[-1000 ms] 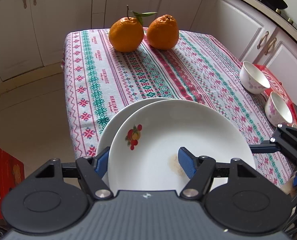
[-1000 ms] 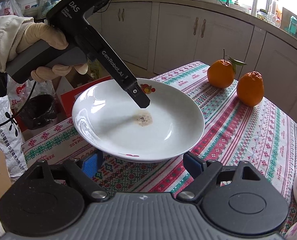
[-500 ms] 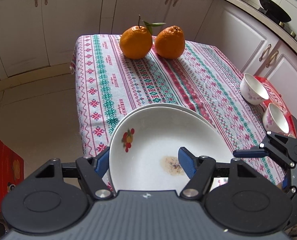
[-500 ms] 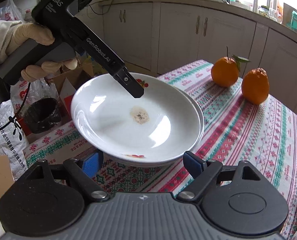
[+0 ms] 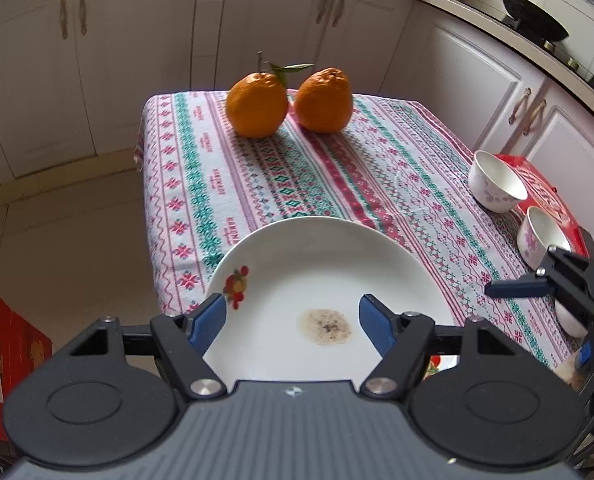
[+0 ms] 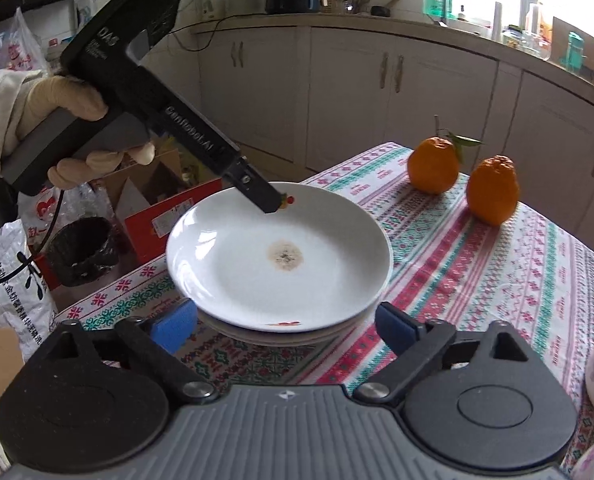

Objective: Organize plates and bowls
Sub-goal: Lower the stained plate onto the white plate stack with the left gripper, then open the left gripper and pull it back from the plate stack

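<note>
A white plate (image 5: 321, 280) with a fruit print and a brown stain lies stacked on a second white plate (image 6: 297, 334) at the near corner of the table. My left gripper (image 5: 293, 316) is open, its blue fingertips spread just above the top plate's near part; in the right wrist view it (image 6: 271, 204) hovers over the plate's far rim. My right gripper (image 6: 285, 324) is open and empty, just in front of the stack's near edge. Two white floral bowls (image 5: 497, 182) (image 5: 543, 236) stand at the table's right edge.
Two oranges (image 5: 257, 106) (image 5: 324, 101) sit at the far end of the patterned tablecloth (image 5: 337, 176). A red box (image 5: 537, 188) lies beside the bowls. White cabinets (image 5: 257, 24) surround the table. Bags and a black bin (image 6: 83, 250) stand on the floor.
The top plate has come down onto the lower plate and now lies centred on it. My left gripper has drawn back and up from the plate. The right gripper stays open.
</note>
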The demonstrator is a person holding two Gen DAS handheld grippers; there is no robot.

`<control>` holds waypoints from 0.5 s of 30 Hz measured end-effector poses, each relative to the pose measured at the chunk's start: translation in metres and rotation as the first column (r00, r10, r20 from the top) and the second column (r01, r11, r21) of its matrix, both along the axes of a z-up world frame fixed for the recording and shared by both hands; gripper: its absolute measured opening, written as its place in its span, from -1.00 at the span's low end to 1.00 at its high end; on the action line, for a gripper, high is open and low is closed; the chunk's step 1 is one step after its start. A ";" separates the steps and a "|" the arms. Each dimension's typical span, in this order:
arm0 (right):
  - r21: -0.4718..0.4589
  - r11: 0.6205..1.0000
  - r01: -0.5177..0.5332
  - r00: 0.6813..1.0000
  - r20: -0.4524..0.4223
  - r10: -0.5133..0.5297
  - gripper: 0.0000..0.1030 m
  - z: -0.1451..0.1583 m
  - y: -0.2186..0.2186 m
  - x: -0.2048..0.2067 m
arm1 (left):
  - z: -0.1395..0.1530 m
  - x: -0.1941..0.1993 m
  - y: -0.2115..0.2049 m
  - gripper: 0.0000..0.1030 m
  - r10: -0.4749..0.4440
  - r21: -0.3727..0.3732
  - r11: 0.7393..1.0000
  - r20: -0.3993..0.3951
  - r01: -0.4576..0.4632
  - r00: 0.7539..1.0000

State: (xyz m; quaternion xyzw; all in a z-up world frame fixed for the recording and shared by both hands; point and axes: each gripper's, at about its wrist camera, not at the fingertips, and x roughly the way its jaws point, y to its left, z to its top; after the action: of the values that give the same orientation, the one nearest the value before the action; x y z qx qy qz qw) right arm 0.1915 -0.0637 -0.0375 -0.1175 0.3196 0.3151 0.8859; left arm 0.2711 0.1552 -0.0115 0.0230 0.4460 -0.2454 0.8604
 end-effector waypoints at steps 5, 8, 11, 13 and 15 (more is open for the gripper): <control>-0.003 0.998 0.056 0.998 0.010 -0.056 1.00 0.003 -0.012 -0.006 | 0.007 -0.012 -0.014 0.58 -0.018 0.001 1.000 0.040 0.018 0.999; -0.002 0.996 0.089 0.996 0.008 -0.089 1.00 0.004 -0.020 -0.008 | 0.012 -0.022 -0.024 0.59 -0.027 -0.003 1.000 0.067 0.027 0.997; -0.003 0.993 0.115 0.993 0.019 -0.115 1.00 0.006 -0.026 -0.014 | 0.016 -0.034 -0.035 0.73 -0.033 0.004 0.999 0.106 0.032 0.994; -0.005 0.991 0.132 0.991 0.032 -0.132 1.00 0.009 -0.032 -0.021 | 0.018 -0.044 -0.044 0.82 -0.037 0.003 0.999 0.149 0.037 0.988; -0.007 0.989 0.150 0.988 0.041 -0.149 1.00 0.012 -0.037 -0.026 | 0.020 -0.055 -0.055 0.82 -0.053 0.001 0.999 0.175 0.054 0.983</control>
State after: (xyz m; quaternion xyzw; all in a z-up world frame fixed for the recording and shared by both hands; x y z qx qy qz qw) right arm 0.1653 -0.1012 -0.0257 -0.1040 0.3114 0.2438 0.9126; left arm 0.2164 0.1006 0.0080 0.0549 0.3677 -0.2661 0.8893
